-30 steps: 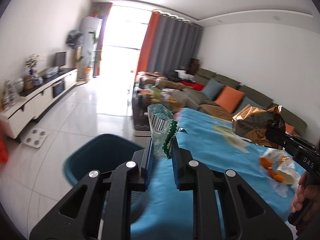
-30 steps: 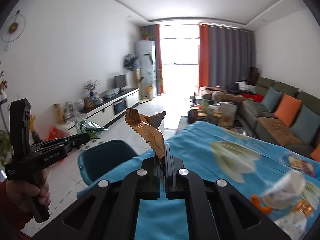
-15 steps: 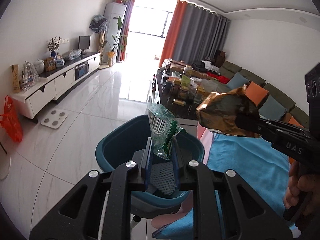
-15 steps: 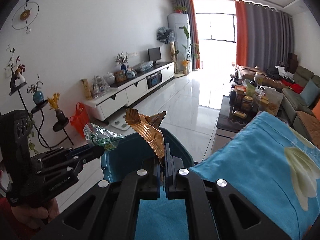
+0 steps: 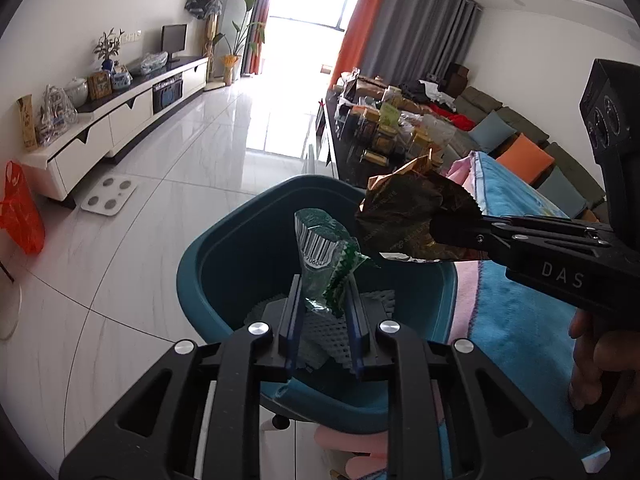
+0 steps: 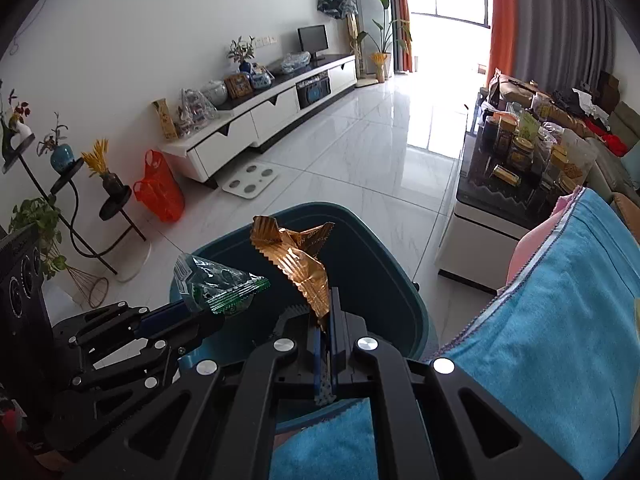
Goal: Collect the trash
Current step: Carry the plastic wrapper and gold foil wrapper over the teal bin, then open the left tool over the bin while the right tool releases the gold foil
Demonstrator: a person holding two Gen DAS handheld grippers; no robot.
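A teal bin (image 5: 216, 248) stands on the floor beside the blue-clothed table, and both grippers hover over its mouth. My left gripper (image 5: 323, 292) has a green wrapper with a barcode (image 5: 320, 244) upright between its pads, and its jaws are opening slightly. Just to the right, my right gripper (image 5: 440, 228) is shut on a crumpled gold foil wrapper (image 5: 408, 216). In the right wrist view the gold wrapper (image 6: 296, 256) rises from my right gripper (image 6: 325, 300) above the bin (image 6: 380, 248). There the green wrapper (image 6: 216, 284) hangs at the left.
White mesh packing (image 5: 320, 336) lies inside the bin. The blue cloth (image 5: 520, 320) covers the table at right. A low table crowded with jars (image 6: 520, 152) stands beyond. A white TV cabinet (image 6: 260, 120), an orange bag (image 6: 160, 192) and a floor scale (image 6: 250, 176) line the left wall.
Both grippers swung left from over the blue table and tipped down, so they now hang over the teal bin with their wrappers. The bin has come much closer.
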